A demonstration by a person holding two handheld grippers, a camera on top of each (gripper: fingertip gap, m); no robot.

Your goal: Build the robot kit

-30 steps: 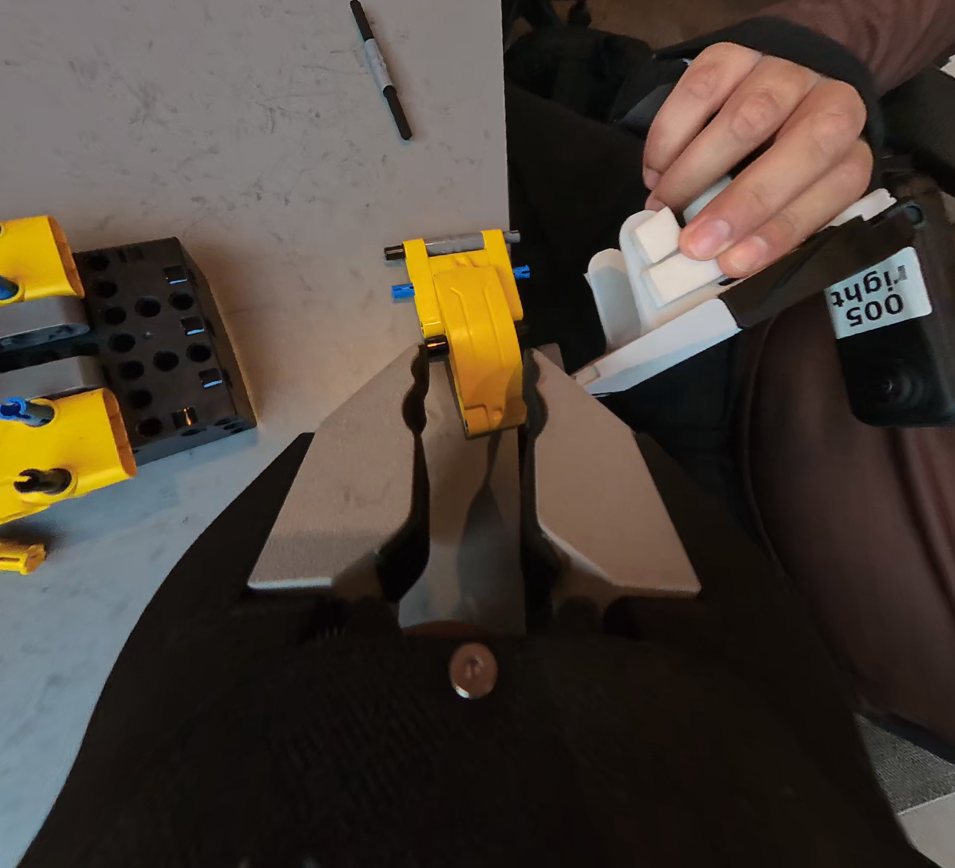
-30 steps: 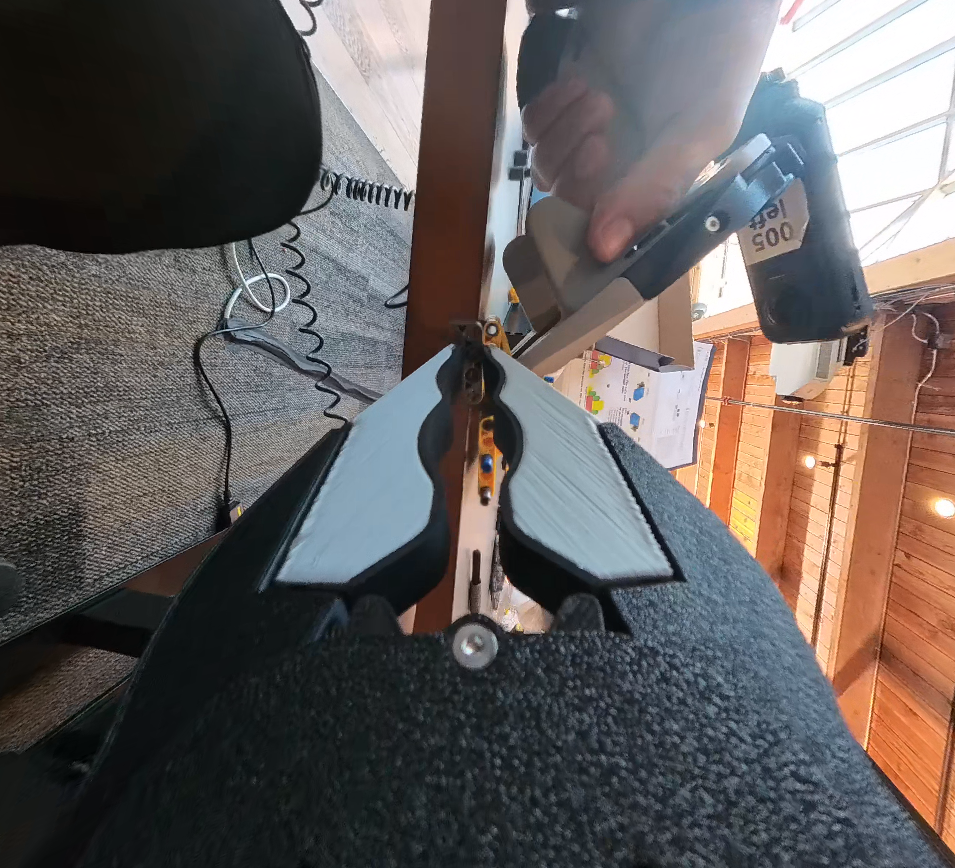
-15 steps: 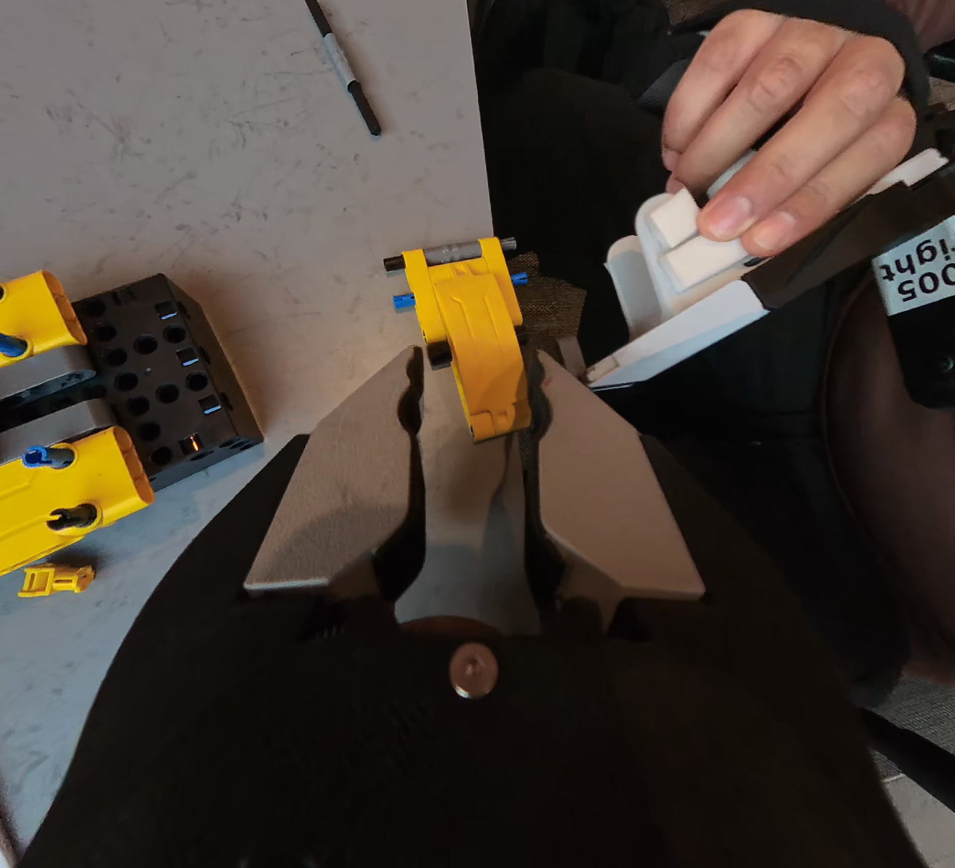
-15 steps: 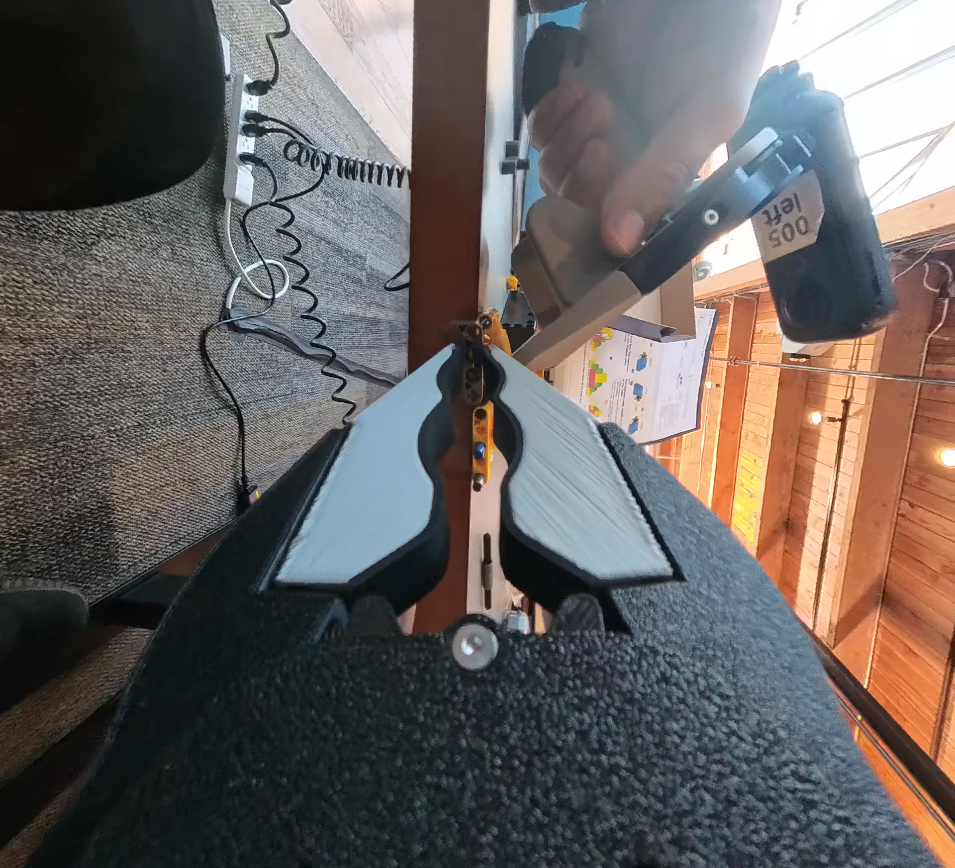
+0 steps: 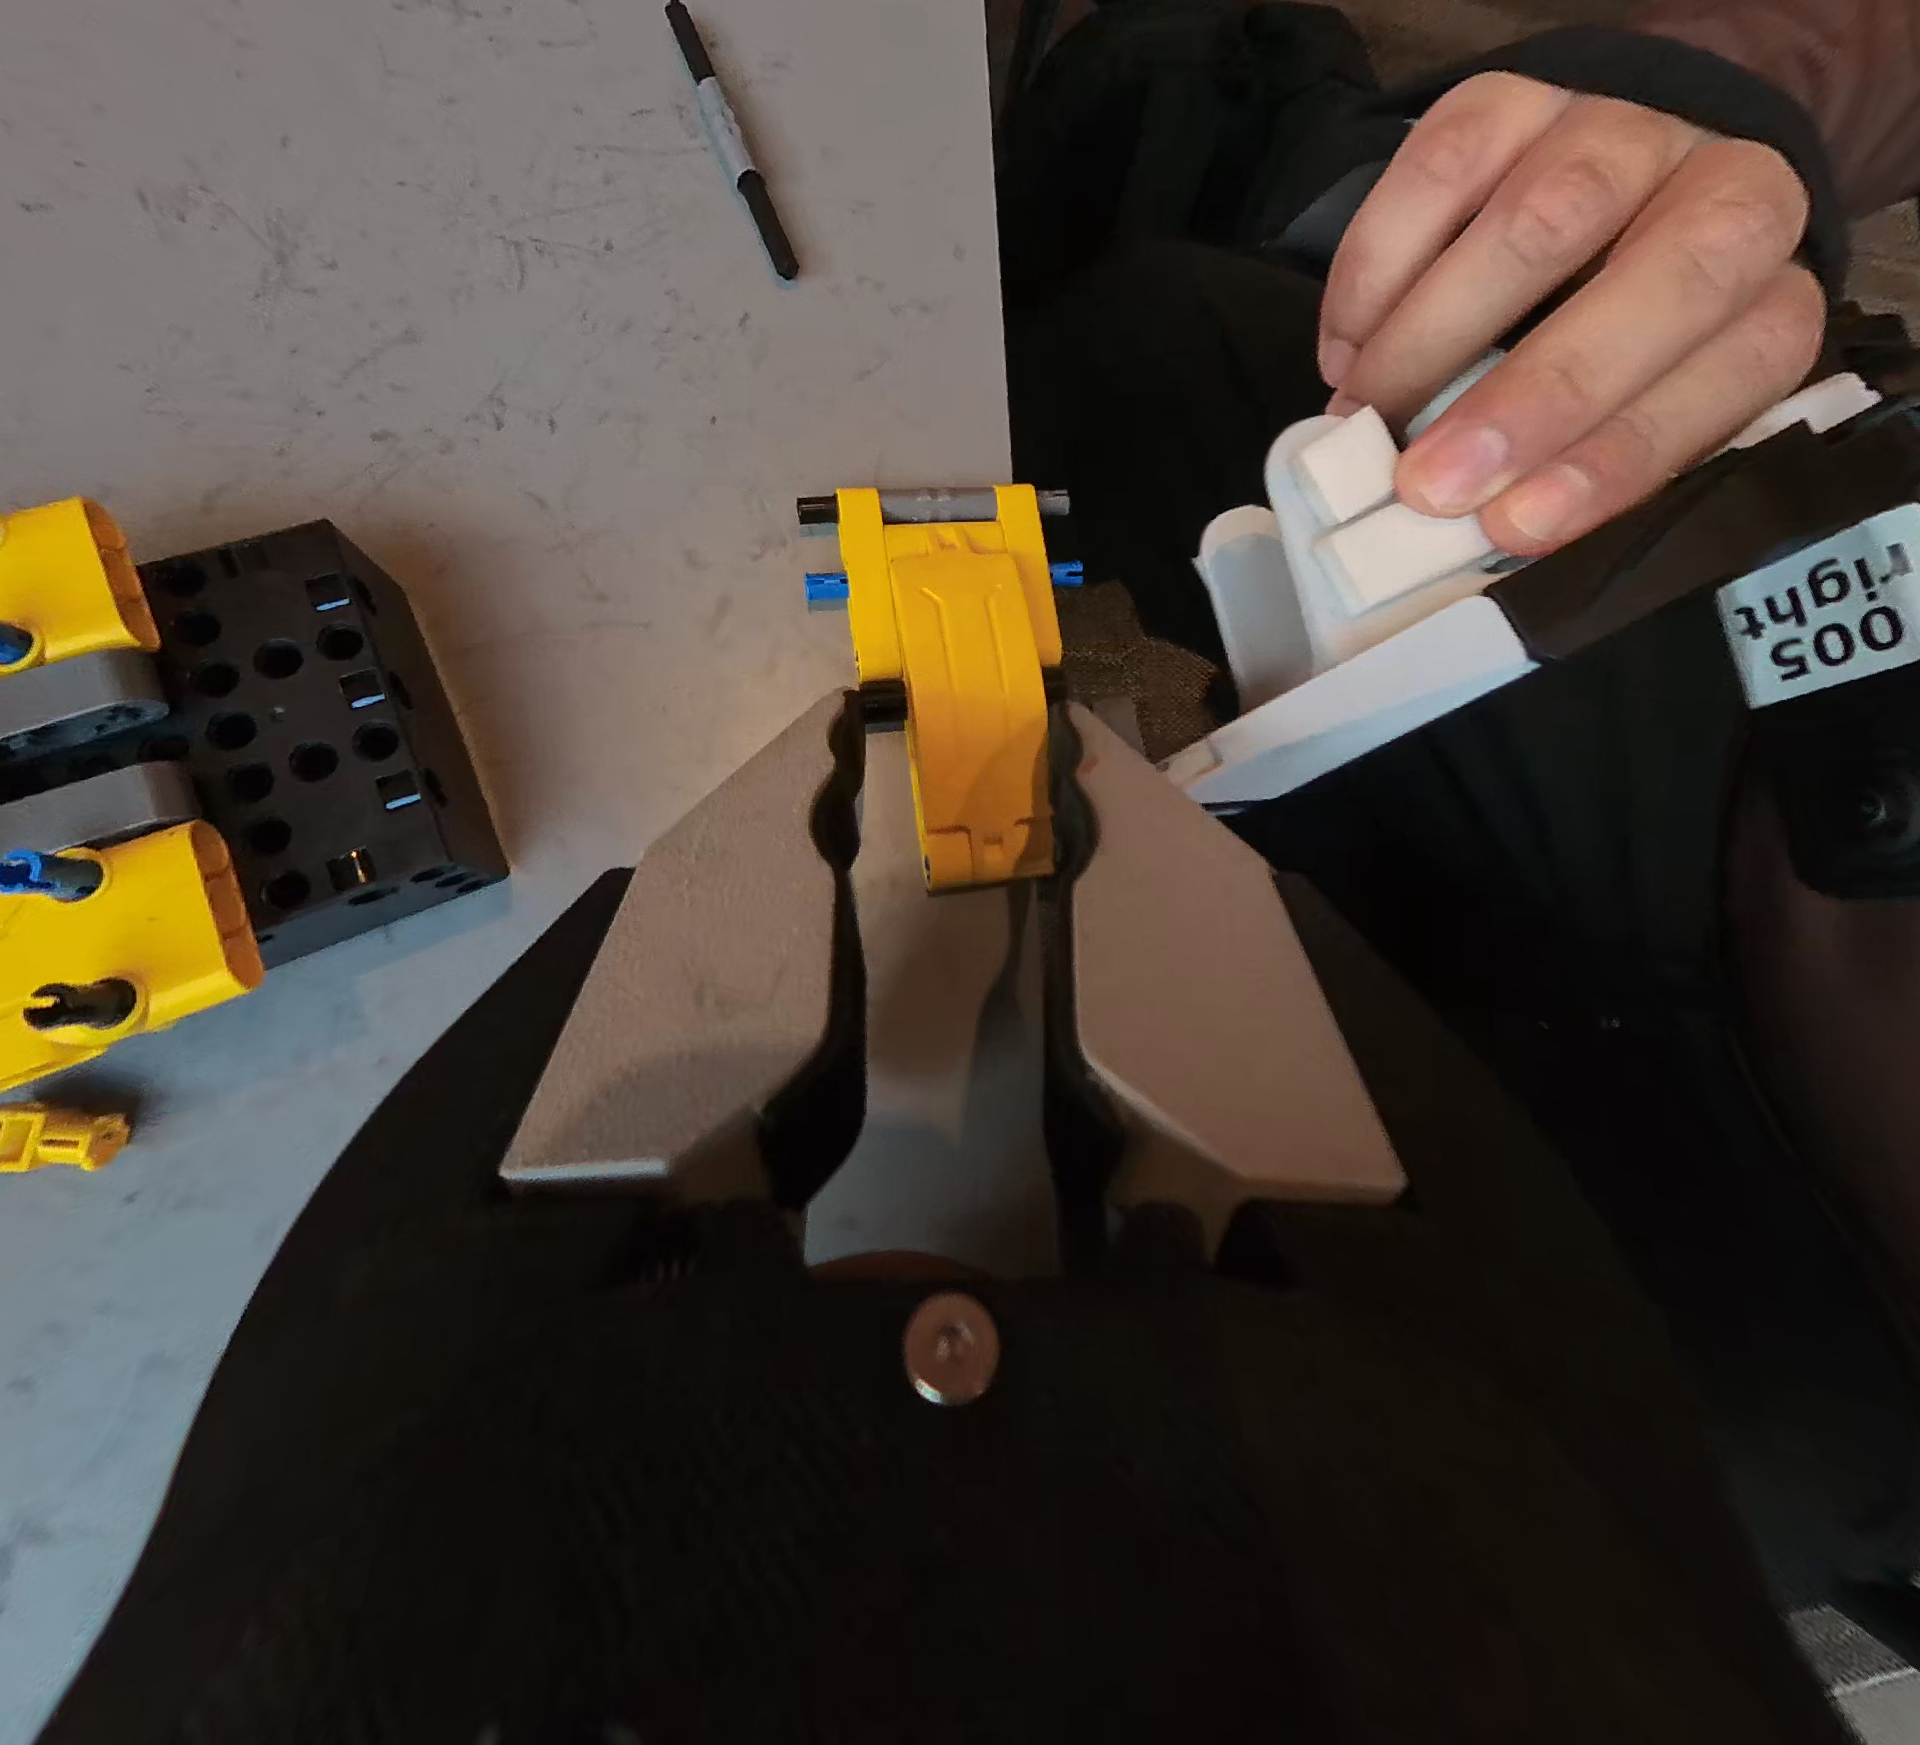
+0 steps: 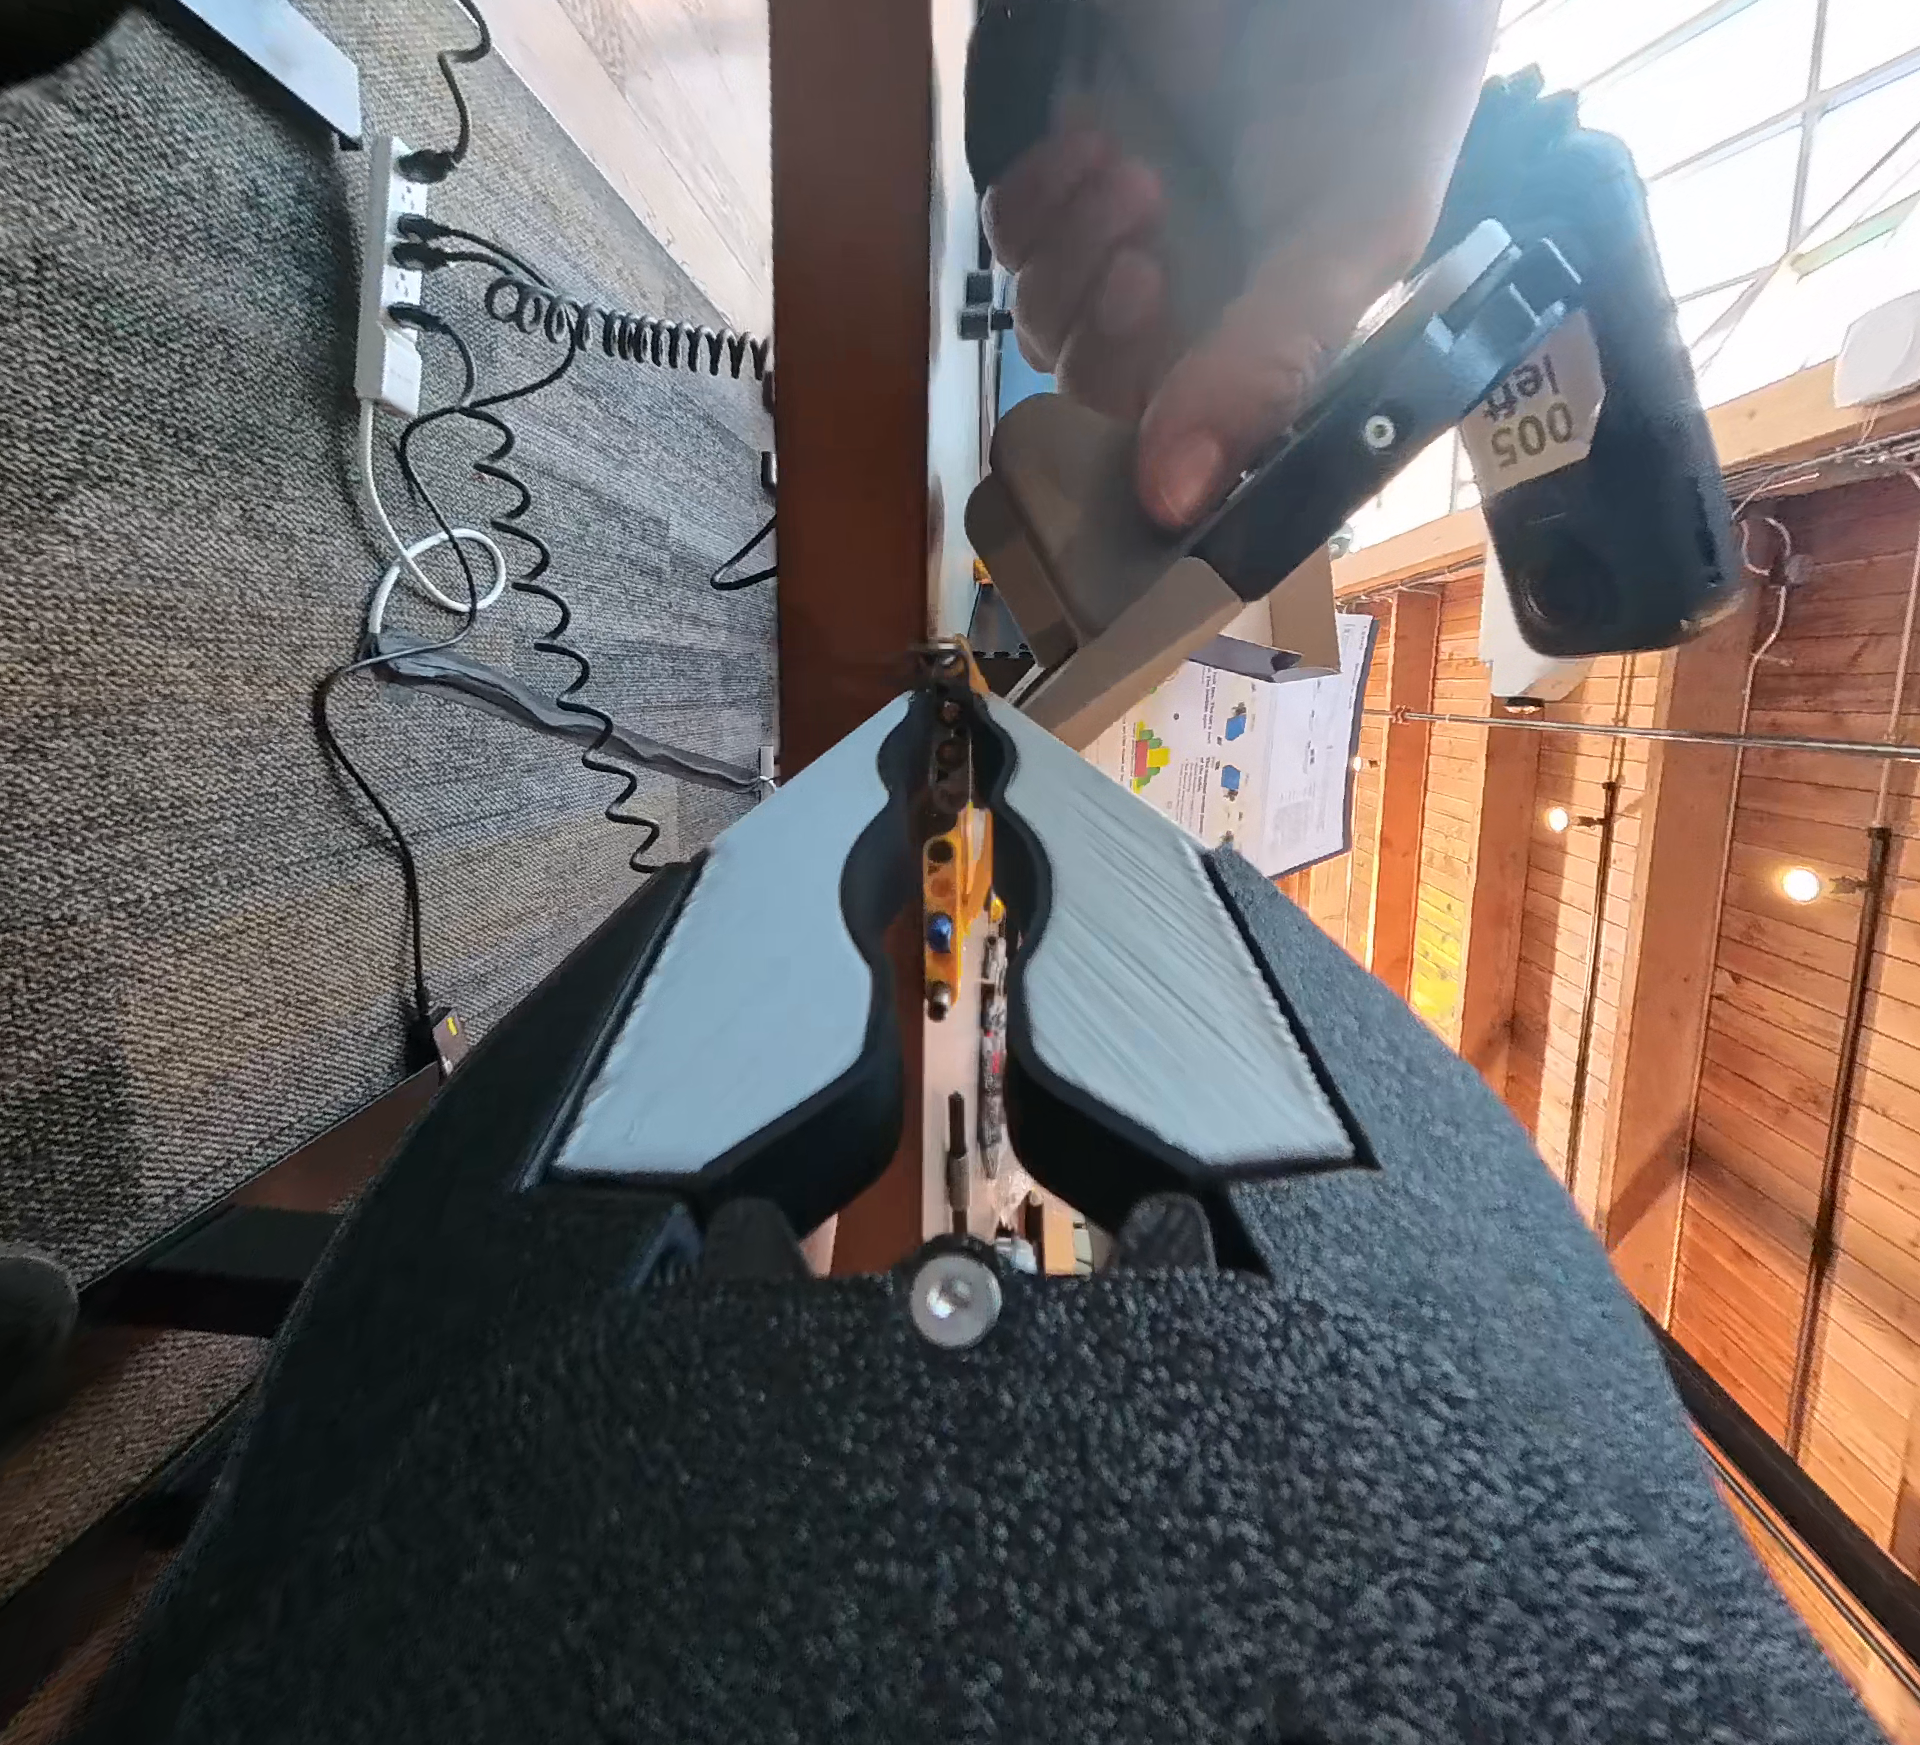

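My left gripper [image 5: 956,719] is shut on a yellow toy-brick piece [image 5: 961,656] with a grey axle and blue pins. It holds the piece over the right edge of the grey table [image 5: 416,241]. My right gripper [image 5: 1195,760], held by a hand [image 5: 1558,293], reaches in from the right, and its tip is hidden behind my left finger. In the right wrist view my right gripper [image 6: 945,708] has its jaws almost closed, with the piece's thin edge [image 6: 951,864] between them. The left gripper [image 6: 1070,573] shows just beyond it.
A black perforated block [image 5: 301,719] with yellow parts [image 5: 114,957] lies at the table's left. A black and grey axle [image 5: 732,137] lies farther back, and a small yellow connector [image 5: 57,1139] is near the front left. Below are carpet, cables [image 6: 499,469] and a wooden leg [image 6: 847,241]. The grippers are tip to tip, or close to it.
Both grippers stay on the yellow piece. The pair has shifted slightly along the table edge, and the right wrist view now shows more of the piece between the jaws.
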